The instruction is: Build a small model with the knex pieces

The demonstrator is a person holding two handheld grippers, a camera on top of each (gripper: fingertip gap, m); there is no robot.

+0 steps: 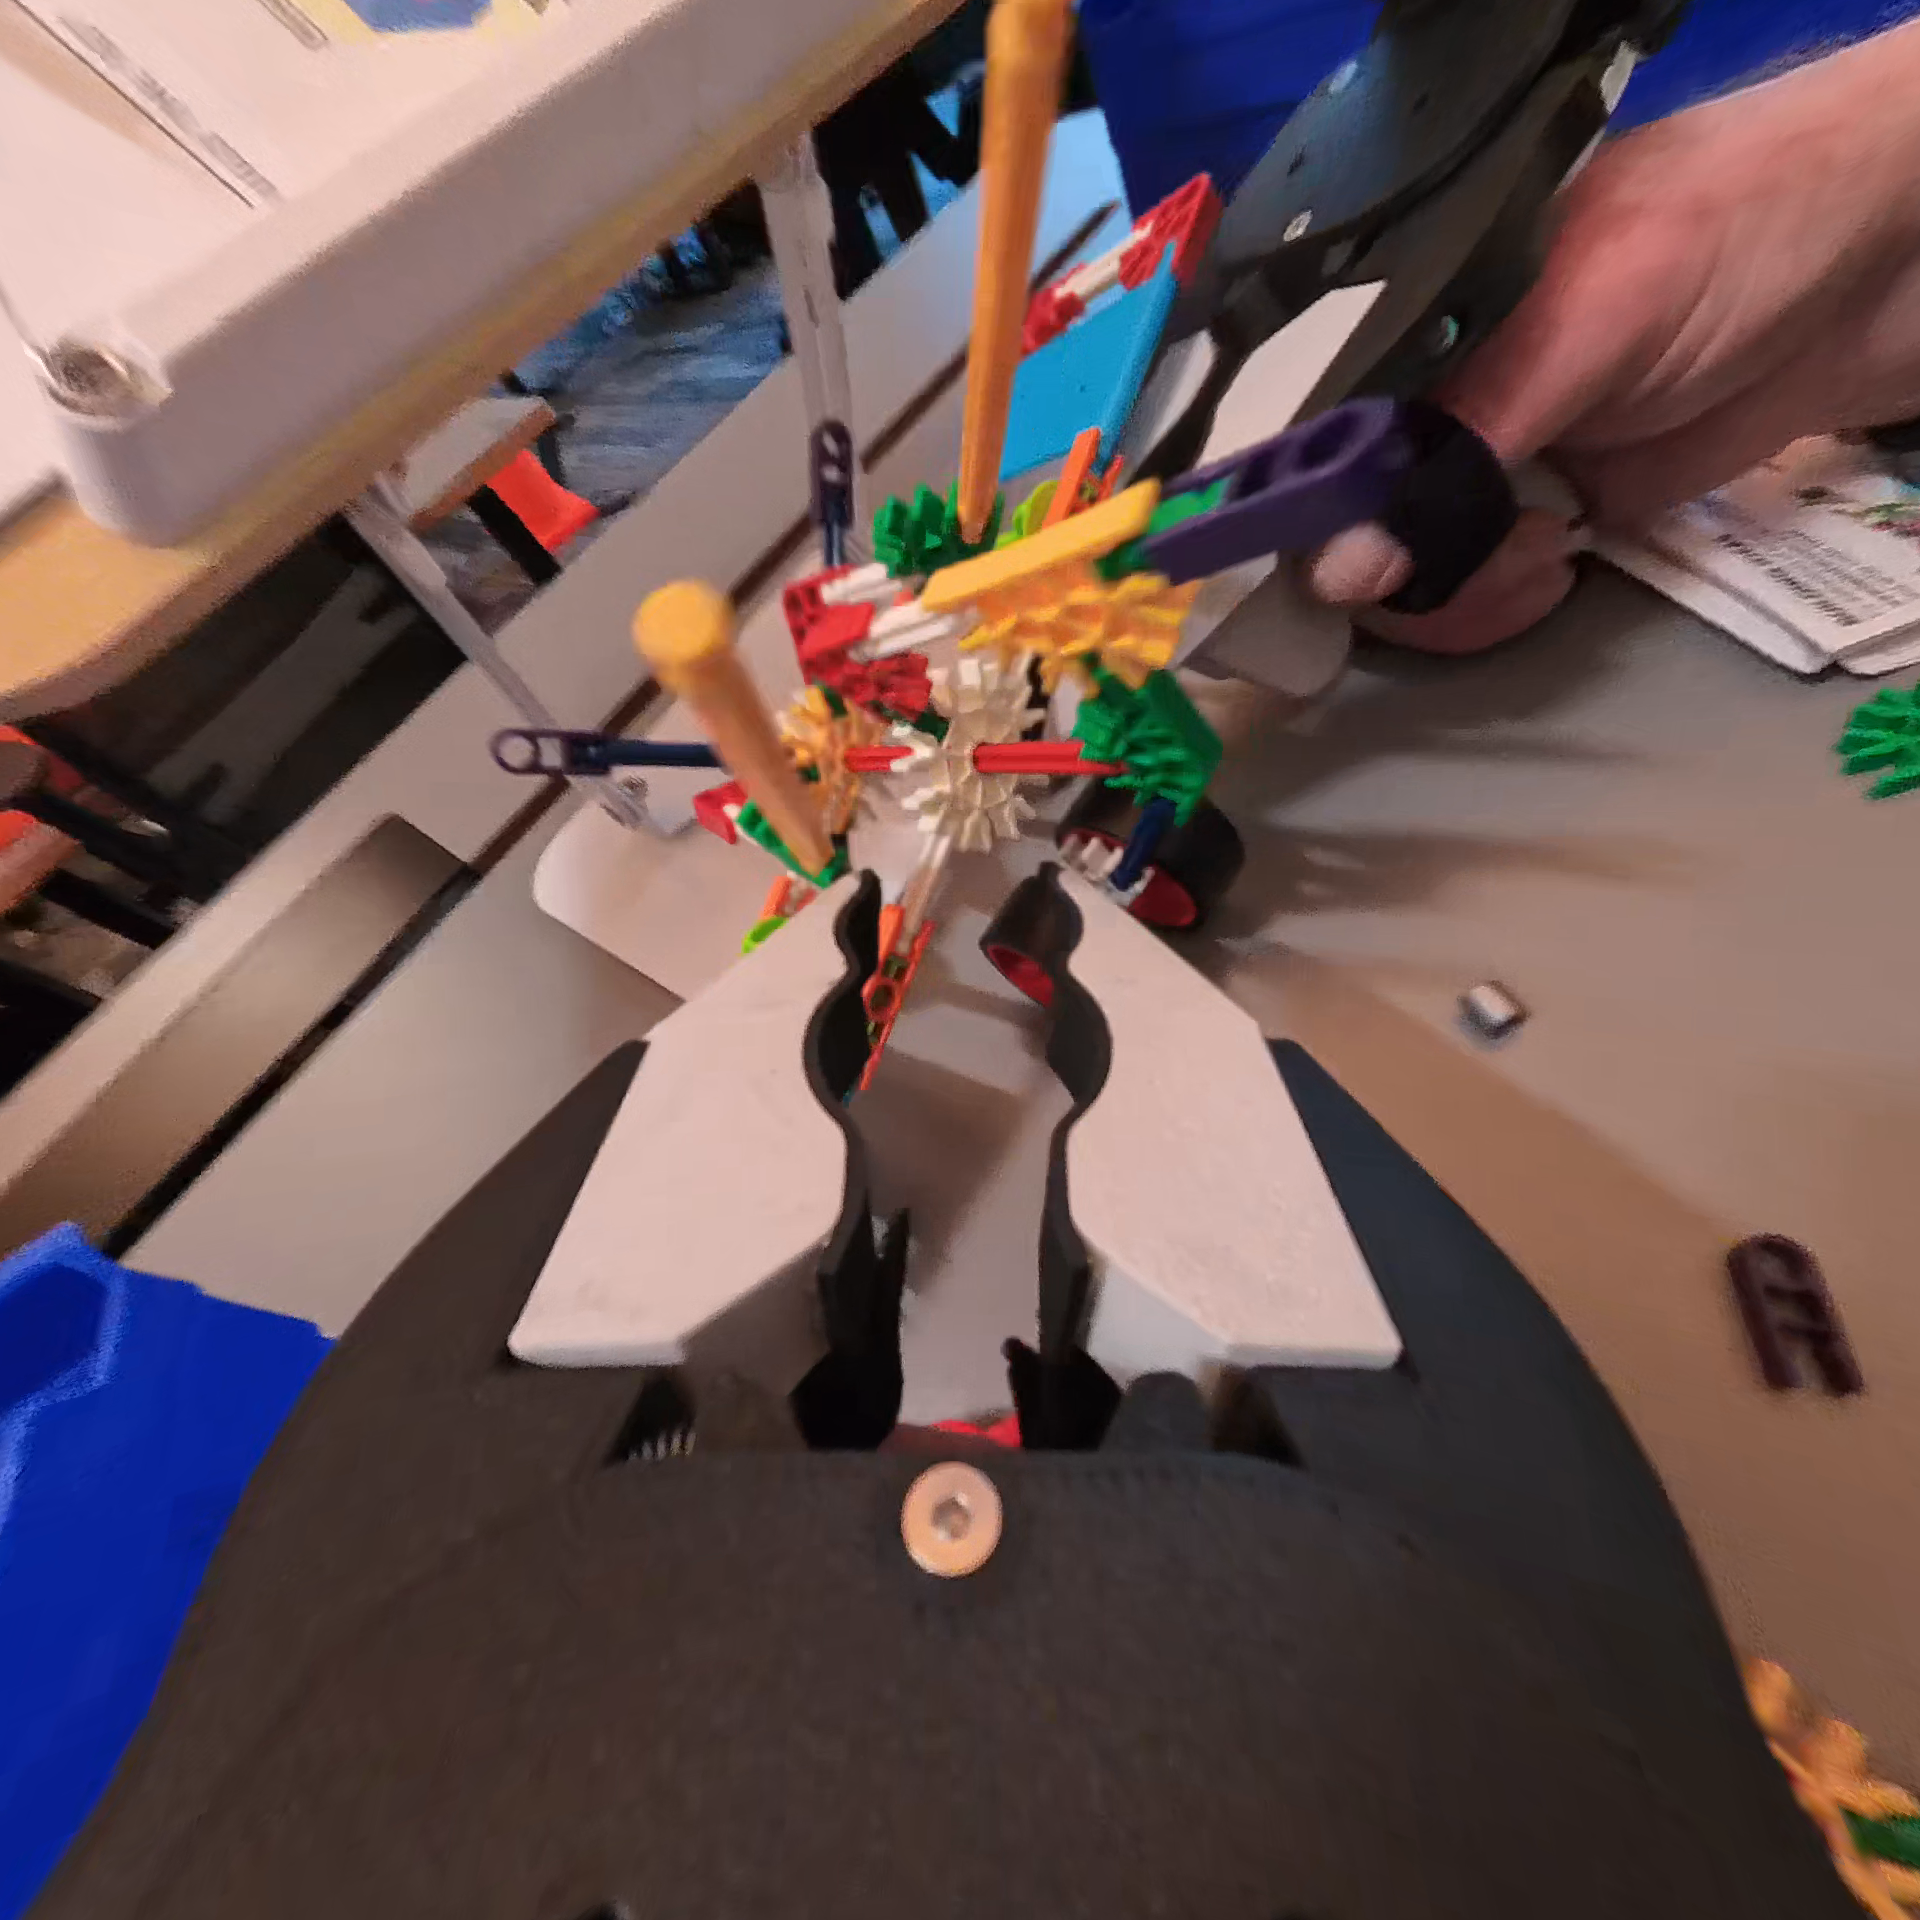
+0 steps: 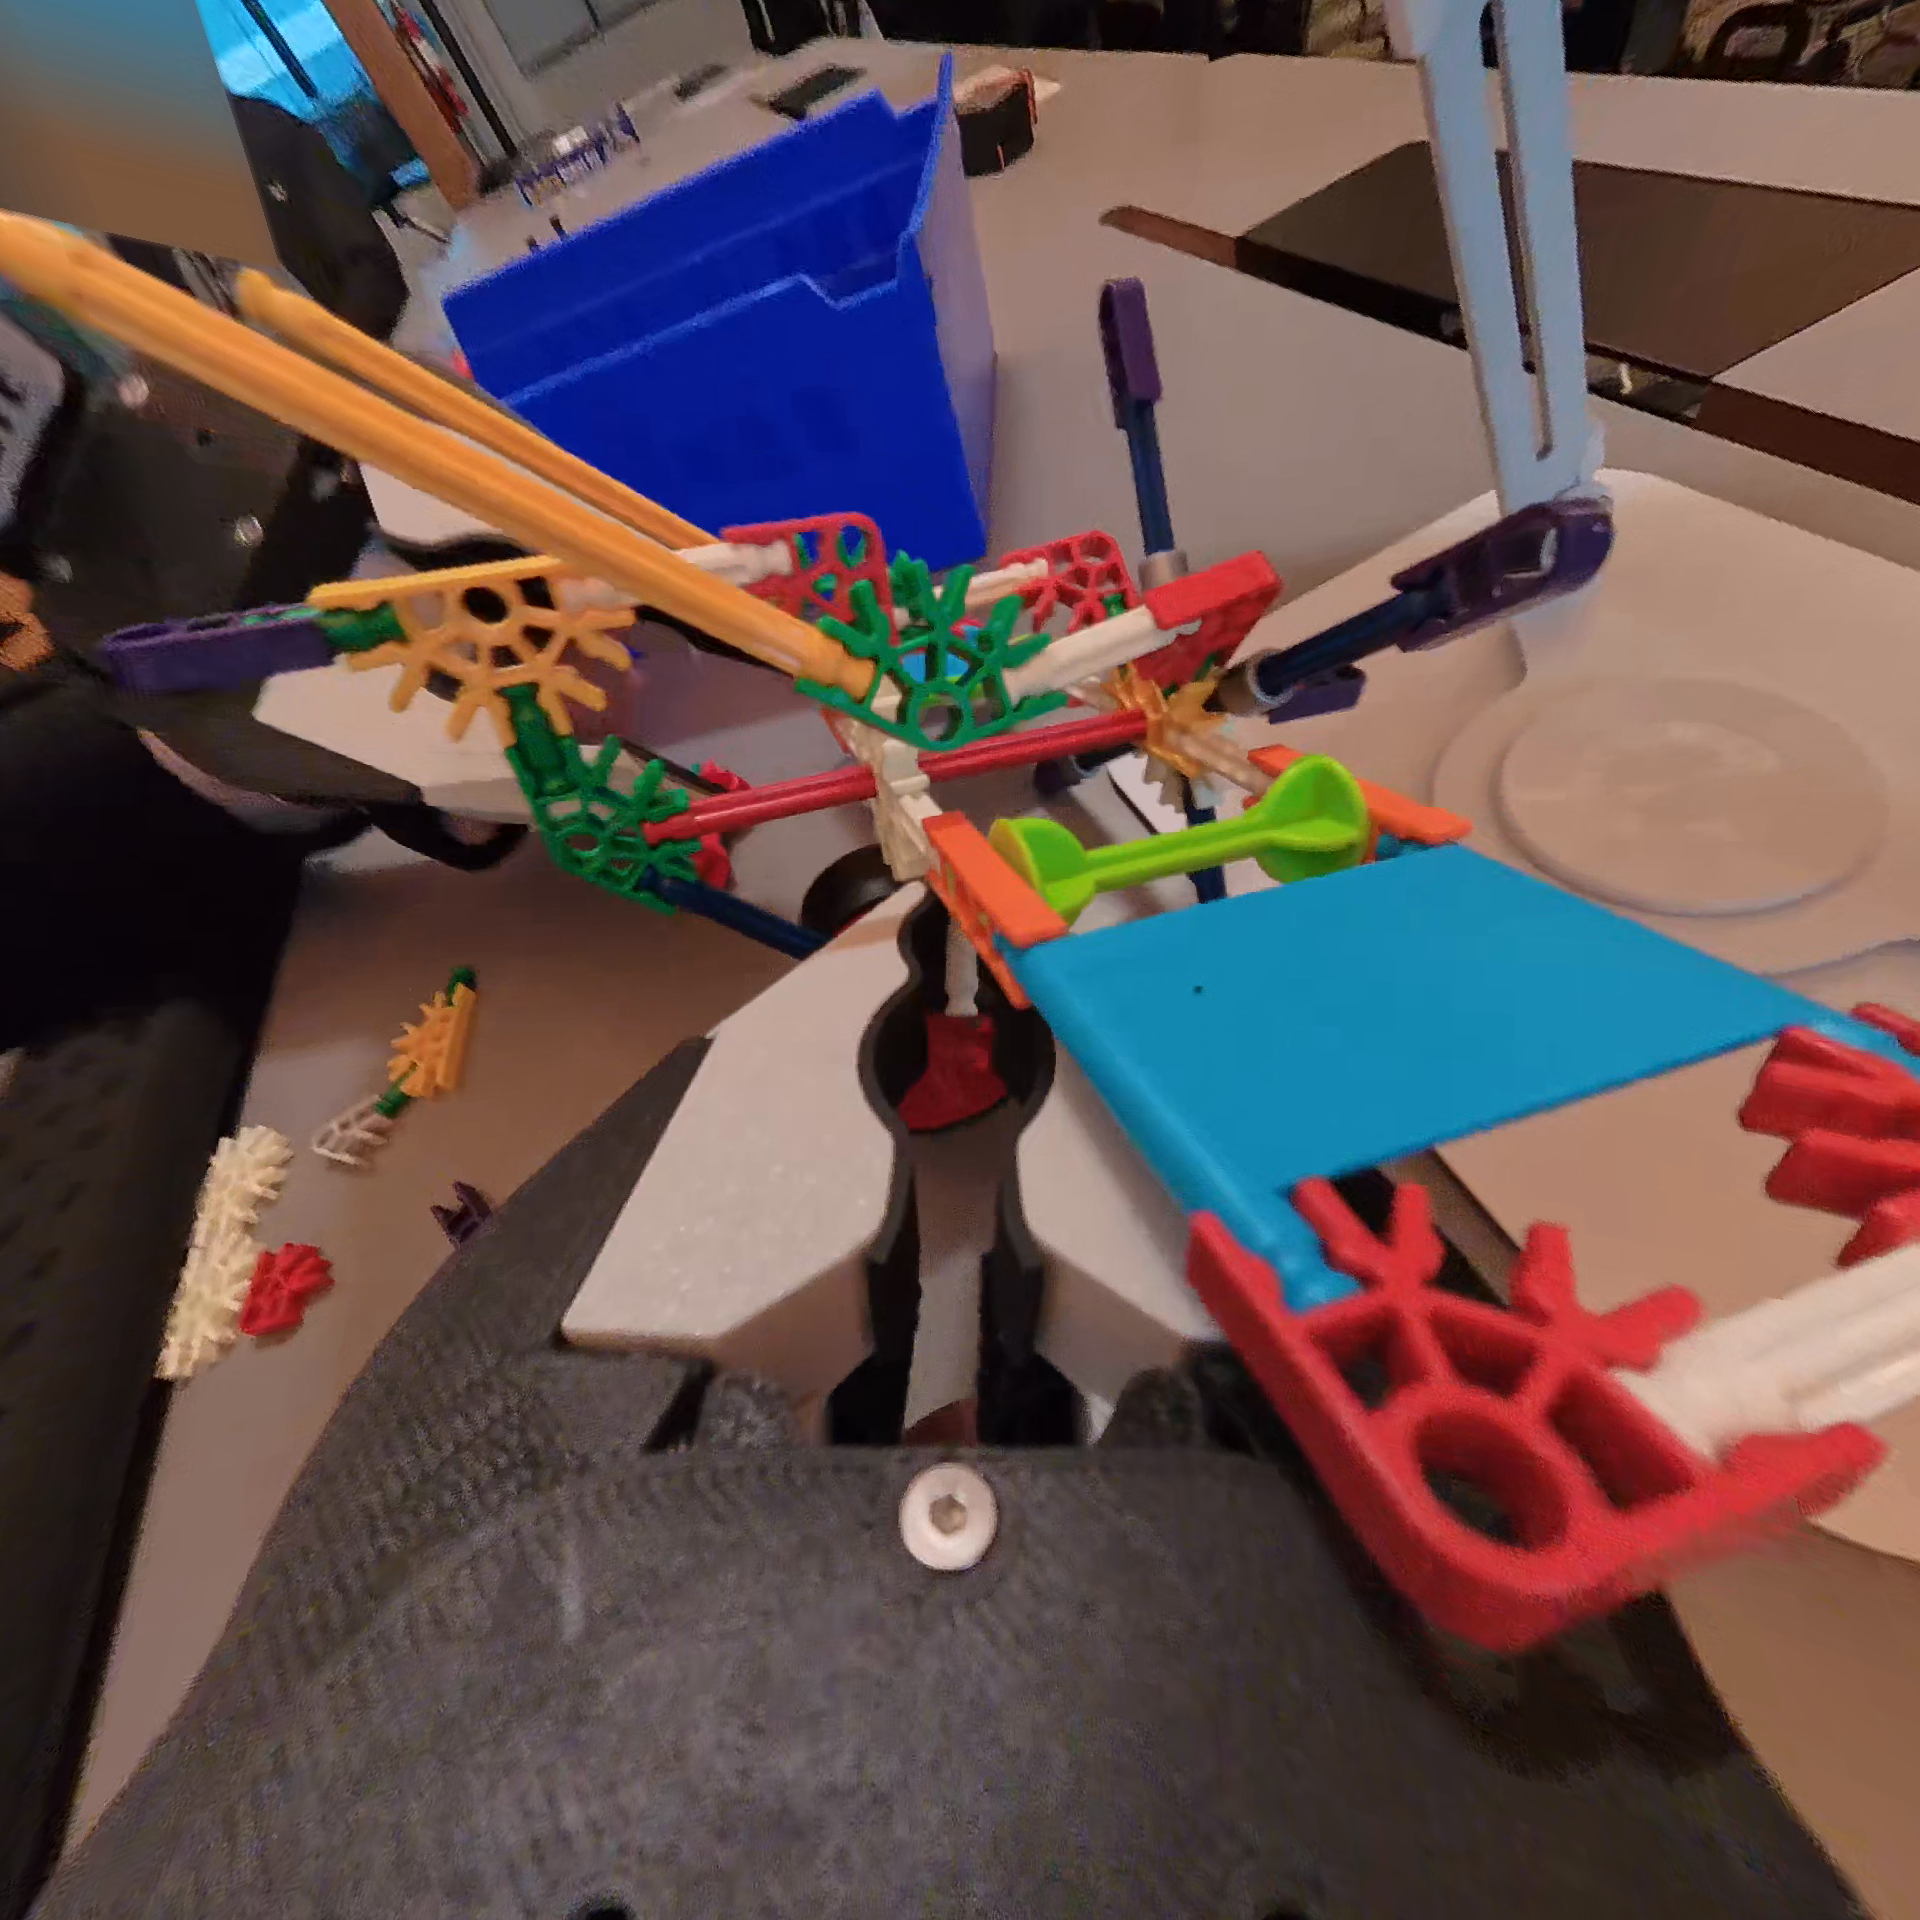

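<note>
A colourful rod-and-connector model stands on the beige table, with two long yellow rods, a light-blue panel, a lime-green spool and black wheels. My left gripper is at the model's lower end. Its jaws stand partly apart around a thin orange piece that lies against the left pad. My right gripper is shut on a red connector and its white rod, under the blue panel. A hand holds the right gripper's black body.
A blue bin stands behind the model. Loose white, red and yellow connectors lie on the table. So do a dark purple piece, a green connector and a booklet. A white stand base is on the right. Tip to tip, the grippers are about 5 cm apart. Left tips and right tips are each some 15 cm from the dark purple piece.
</note>
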